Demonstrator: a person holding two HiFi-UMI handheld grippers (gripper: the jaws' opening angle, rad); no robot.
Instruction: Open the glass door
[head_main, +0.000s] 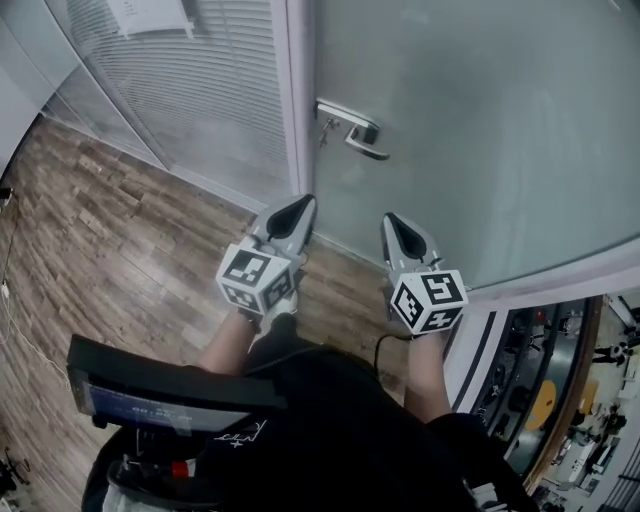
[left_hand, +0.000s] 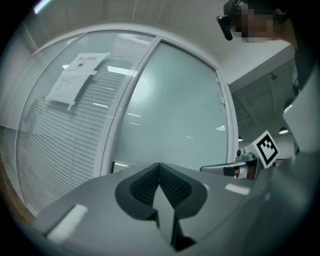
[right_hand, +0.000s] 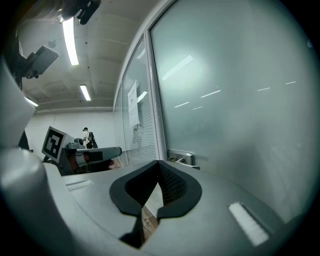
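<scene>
Head view: the glass door (head_main: 470, 150) stands shut ahead. Its lever handle (head_main: 355, 132) sits near the pane's left edge, beside the frame. The left claw (head_main: 298, 208) and right claw (head_main: 398, 226) hang side by side below the handle, over the wooden floor (head_main: 130, 230), both apart from the door.

Left gripper view: the left claw (left_hand: 160, 169) has its jaws pressed together with nothing between them. It is aimed at the pane, and a paper notice (left_hand: 77, 77) hangs on the panel to the left.

Right gripper view: the right claw (right_hand: 159, 165) is likewise closed and empty. The handle (right_hand: 182, 159) shows just above its tips, untouched.

The step in hand appears to be the approach to the handle. The right claw looks the better placed of the two. It would do well to rise to the lever and either spread wide enough to take the bar or bear down on it closed. Pressing near the free end, away from the frame, gives the most leverage. The lever should go fully down before the door is moved, with the left claw kept clear. Which way the door swings cannot be told.
</scene>
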